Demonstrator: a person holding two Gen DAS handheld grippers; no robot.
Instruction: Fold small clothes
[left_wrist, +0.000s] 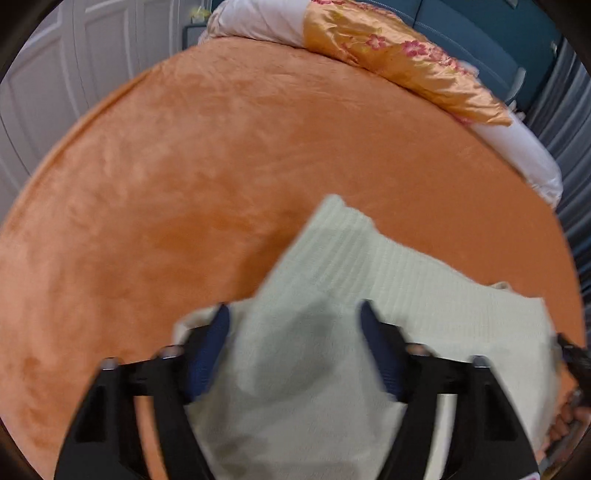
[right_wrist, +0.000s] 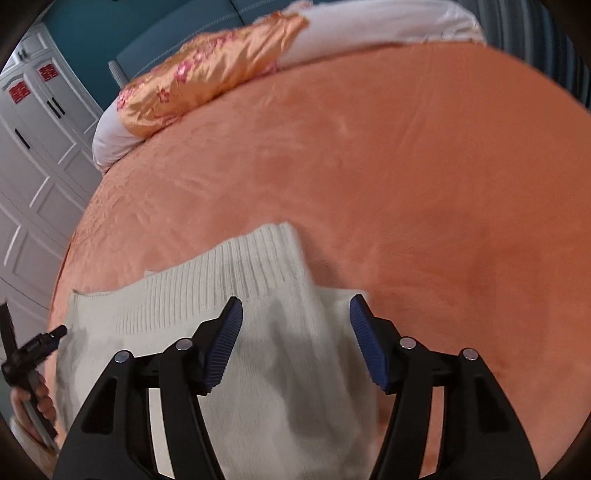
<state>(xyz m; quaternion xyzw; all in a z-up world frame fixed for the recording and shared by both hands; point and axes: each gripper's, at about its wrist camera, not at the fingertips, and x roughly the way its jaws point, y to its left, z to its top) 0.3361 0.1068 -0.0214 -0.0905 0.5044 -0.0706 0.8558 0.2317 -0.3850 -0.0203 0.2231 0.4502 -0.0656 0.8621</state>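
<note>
Claws first: my left gripper (left_wrist: 295, 310) hangs with its blue pads spread apart, cream knit between them but not pinched. My right gripper (right_wrist: 295, 306) is likewise spread over the same cream ribbed sweater (right_wrist: 229, 295), pads clear of the cloth. That garment lies partly folded on the orange plush blanket (left_wrist: 258, 147) covering the bed. At the far edge sits an orange floral pillow (right_wrist: 207, 74) on white bedding, with white cabinet doors (right_wrist: 33, 155) beyond.
</note>
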